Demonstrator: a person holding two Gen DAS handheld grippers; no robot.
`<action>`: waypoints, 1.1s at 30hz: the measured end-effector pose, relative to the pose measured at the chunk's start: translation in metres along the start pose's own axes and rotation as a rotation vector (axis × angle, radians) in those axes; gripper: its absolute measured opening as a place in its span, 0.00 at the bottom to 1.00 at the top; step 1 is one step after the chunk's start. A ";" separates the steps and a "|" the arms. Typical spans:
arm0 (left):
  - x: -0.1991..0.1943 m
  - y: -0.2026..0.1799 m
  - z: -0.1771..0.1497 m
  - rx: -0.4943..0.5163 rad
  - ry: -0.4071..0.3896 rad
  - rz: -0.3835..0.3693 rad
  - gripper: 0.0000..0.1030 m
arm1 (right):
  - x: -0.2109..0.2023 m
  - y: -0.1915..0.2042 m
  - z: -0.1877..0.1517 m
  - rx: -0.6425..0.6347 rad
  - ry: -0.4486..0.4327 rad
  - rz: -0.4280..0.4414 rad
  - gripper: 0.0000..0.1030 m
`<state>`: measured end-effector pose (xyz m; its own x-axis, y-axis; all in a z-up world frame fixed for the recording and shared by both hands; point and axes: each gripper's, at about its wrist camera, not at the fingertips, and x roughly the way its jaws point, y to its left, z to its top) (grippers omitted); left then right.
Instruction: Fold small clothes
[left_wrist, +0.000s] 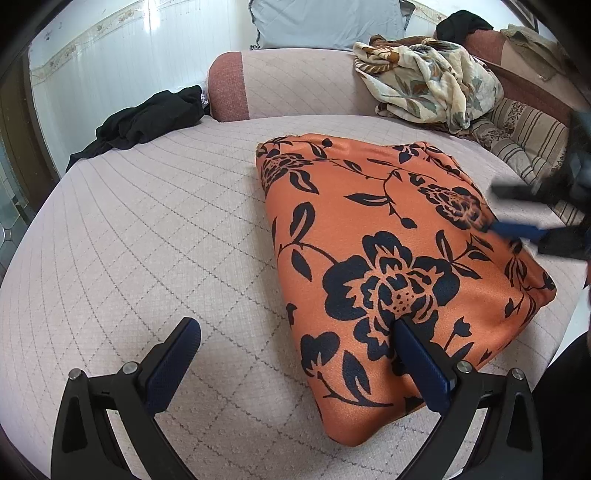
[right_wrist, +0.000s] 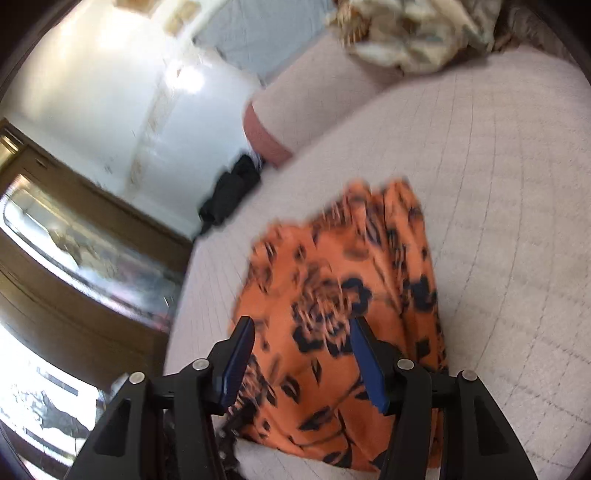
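Folded orange floral garment (left_wrist: 388, 266) on quilted bed (left_wrist: 147, 240); left gripper (left_wrist: 295, 328) wide open, empty; right gripper (right_wrist: 301, 328) half-open, empty, at garment's 3 o'clock edge.

Left wrist view looked steeply down from close over orange floral garment (left_wrist: 388, 258) on quilted cushion (left_wrist: 147, 240). Right wrist view, blurred and rolled, looked down along garment (right_wrist: 332, 295). Both shared black cloth (left_wrist: 144, 118) and wall.

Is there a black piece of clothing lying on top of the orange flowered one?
No, the black garment lies apart from the orange garment.
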<state>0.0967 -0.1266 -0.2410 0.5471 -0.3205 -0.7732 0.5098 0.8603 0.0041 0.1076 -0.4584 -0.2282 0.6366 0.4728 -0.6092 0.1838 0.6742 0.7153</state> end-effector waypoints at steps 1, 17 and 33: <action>0.000 0.000 0.000 -0.003 0.002 -0.001 1.00 | 0.008 -0.002 -0.001 0.009 0.044 -0.018 0.56; -0.012 0.038 0.049 -0.024 -0.035 0.045 1.00 | -0.043 -0.034 0.012 0.112 -0.124 0.046 0.57; 0.013 0.031 0.044 0.054 -0.042 0.085 1.00 | -0.016 0.002 0.040 0.026 -0.168 0.046 0.56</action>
<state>0.1487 -0.1220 -0.2228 0.6169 -0.2650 -0.7411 0.4950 0.8627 0.1035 0.1274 -0.4873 -0.2037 0.7604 0.4003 -0.5114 0.1695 0.6378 0.7513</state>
